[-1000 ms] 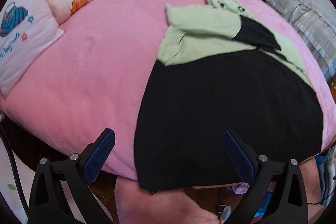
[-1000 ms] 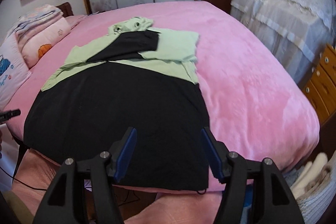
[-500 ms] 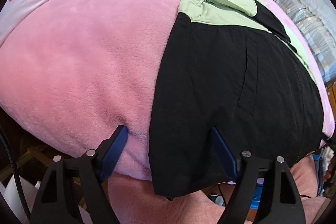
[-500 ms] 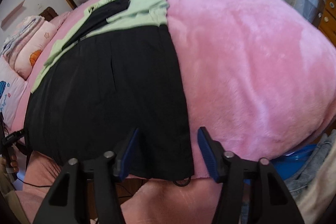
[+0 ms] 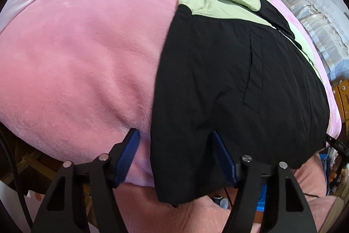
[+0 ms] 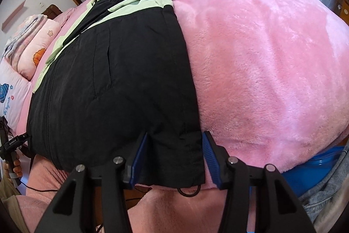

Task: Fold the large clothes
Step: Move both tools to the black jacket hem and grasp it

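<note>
A large black and light green jacket (image 5: 240, 84) lies flat on the pink bed, sleeves folded over its green upper part, hem hanging over the near edge. It also shows in the right wrist view (image 6: 113, 84). My left gripper (image 5: 174, 141) is open, its blue fingers straddling the jacket's left hem corner. My right gripper (image 6: 174, 141) is open, its fingers straddling the jacket's right hem corner. Neither has closed on the cloth.
The pink plush blanket (image 5: 87, 58) covers the bed. Pillows (image 6: 32, 54) are stacked at the head end. A second bed with white cover (image 5: 322, 14) stands beyond. A blue tub (image 6: 309, 169) sits by the bed's near right corner.
Both grippers have moved down and forward to the jacket's hem corners, and their jaws have narrowed somewhat around the cloth.
</note>
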A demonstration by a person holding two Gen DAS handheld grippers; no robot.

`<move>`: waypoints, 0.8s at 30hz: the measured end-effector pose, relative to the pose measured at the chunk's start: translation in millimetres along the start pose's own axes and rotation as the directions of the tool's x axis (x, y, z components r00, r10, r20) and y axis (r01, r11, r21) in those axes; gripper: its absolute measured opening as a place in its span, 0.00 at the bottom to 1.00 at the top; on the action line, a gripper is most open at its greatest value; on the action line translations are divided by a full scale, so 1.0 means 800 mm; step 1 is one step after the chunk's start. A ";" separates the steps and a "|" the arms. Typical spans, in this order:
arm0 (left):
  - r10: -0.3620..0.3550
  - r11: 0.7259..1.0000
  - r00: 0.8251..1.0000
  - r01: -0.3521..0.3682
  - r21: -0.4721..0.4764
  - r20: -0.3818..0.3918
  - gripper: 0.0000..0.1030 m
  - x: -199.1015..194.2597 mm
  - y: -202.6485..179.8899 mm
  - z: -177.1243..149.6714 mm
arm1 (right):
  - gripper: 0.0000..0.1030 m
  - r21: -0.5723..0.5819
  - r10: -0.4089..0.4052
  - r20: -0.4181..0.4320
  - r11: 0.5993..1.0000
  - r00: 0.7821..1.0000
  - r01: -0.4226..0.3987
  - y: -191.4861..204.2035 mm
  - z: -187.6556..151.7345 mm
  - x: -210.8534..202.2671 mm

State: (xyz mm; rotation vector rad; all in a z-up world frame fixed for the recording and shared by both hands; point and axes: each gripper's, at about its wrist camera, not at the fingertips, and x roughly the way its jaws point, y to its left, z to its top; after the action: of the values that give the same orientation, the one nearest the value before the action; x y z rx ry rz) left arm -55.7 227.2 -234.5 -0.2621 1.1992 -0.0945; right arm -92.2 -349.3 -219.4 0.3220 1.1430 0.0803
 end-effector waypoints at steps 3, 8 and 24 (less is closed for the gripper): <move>0.007 1.000 1.000 -0.007 0.012 -0.018 0.65 0.006 -0.005 -0.003 | 0.49 0.006 0.004 0.000 1.000 1.000 -0.004 -0.001 0.001 0.003; 0.080 0.995 0.995 -0.075 0.067 -0.064 0.64 0.015 -0.026 0.001 | 0.52 -0.025 -0.023 -0.014 0.999 1.000 0.023 0.007 0.004 0.010; -0.078 0.990 0.997 0.077 -0.117 -0.007 0.02 -0.070 -0.092 0.070 | 0.11 -0.120 0.089 0.122 0.990 0.989 -0.074 0.053 0.040 -0.089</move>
State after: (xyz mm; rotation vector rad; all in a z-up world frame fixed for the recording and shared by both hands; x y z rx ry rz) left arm -18.9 176.1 -145.9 -0.4118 1.2078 -0.0937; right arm -89.2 -331.7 -132.2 0.2677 0.9948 0.1948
